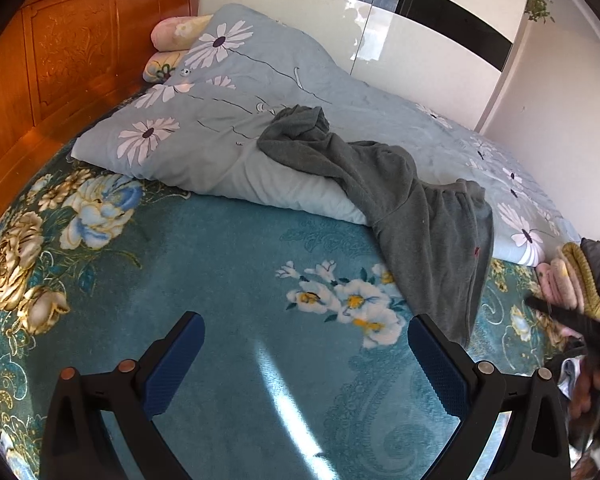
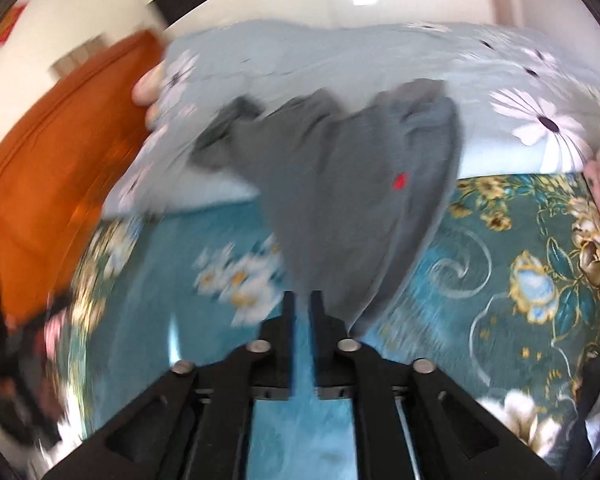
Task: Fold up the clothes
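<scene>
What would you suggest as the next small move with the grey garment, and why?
Probably bring the open left gripper to the grey garment's near hem. It lies crumpled, half on the quilt, and the right gripper's nearly closed jaws seem to grip only one edge.

A teal bedspread (image 1: 228,240) with big gold and white flowers covers the bed, and a pale blue daisy-print quilt (image 1: 236,92) lies heaped along its far side. Two pink floral pillows (image 1: 172,46) are stacked against the carved orange wooden headboard (image 1: 60,64). Glossy white wardrobe doors (image 1: 380,28) stand behind.
</scene>
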Demonstrator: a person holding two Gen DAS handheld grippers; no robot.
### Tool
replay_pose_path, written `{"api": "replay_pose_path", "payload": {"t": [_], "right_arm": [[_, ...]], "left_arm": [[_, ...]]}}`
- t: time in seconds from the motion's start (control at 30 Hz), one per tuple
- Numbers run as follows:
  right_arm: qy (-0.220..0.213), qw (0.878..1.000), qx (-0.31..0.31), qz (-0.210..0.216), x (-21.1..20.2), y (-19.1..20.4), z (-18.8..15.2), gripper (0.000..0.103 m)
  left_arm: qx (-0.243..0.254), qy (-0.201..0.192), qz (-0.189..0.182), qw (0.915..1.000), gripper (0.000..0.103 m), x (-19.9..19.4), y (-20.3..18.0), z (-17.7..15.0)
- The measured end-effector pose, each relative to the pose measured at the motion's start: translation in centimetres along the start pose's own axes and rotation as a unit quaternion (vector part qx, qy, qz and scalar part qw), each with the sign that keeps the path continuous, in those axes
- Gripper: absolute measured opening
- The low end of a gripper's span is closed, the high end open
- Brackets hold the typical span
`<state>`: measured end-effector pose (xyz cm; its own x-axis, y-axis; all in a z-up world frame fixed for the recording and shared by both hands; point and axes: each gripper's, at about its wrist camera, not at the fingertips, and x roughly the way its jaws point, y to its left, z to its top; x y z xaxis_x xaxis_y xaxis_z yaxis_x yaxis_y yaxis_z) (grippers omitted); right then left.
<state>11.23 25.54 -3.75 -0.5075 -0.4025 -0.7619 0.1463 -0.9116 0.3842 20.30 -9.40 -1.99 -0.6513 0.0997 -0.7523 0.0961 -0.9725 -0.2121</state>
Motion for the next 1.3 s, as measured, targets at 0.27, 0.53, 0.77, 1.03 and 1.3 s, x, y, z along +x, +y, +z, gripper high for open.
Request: {"api": "replay_pose_path", "payload": {"t": [0.27, 0.53, 0.77, 1.03, 1.3], "right_arm": [[-0.022, 0.996, 0.072, -0.038, 7.1, -4.9, 7.0, 0.045], [0.006, 0.989, 0.142, -0.041, 13.3, -9.0, 8.7, 0.040], [-0.032, 0.992, 0.116, 0.022, 10.7, -5.0, 8.4, 0.007], [-0.048, 0.993, -0.022, 0.106, 2.8, 5.8, 4.2, 0.007], [0.013, 0.983, -0.048, 0.179, -1.9, 13.3, -6.1, 0.007]], "left_arm": [[-0.023, 0.018, -0.018, 0.9994, 0.103, 3.7, 1.1, -0.9], [-0.026, 0.045, 0.012, 0.9986, 0.103, 6.6, 2.3, -2.2], [-0.042, 0.059, 0.012, 0.9973, 0.103, 5.9, 3.4, -2.1], [-0.081, 0.078, 0.001, 0.9936, 0.103, 2.0, 5.1, -1.9], [-0.095, 0.066, -0.009, 0.9933, 0.103, -4.3, 7.8, -3.8]]}}
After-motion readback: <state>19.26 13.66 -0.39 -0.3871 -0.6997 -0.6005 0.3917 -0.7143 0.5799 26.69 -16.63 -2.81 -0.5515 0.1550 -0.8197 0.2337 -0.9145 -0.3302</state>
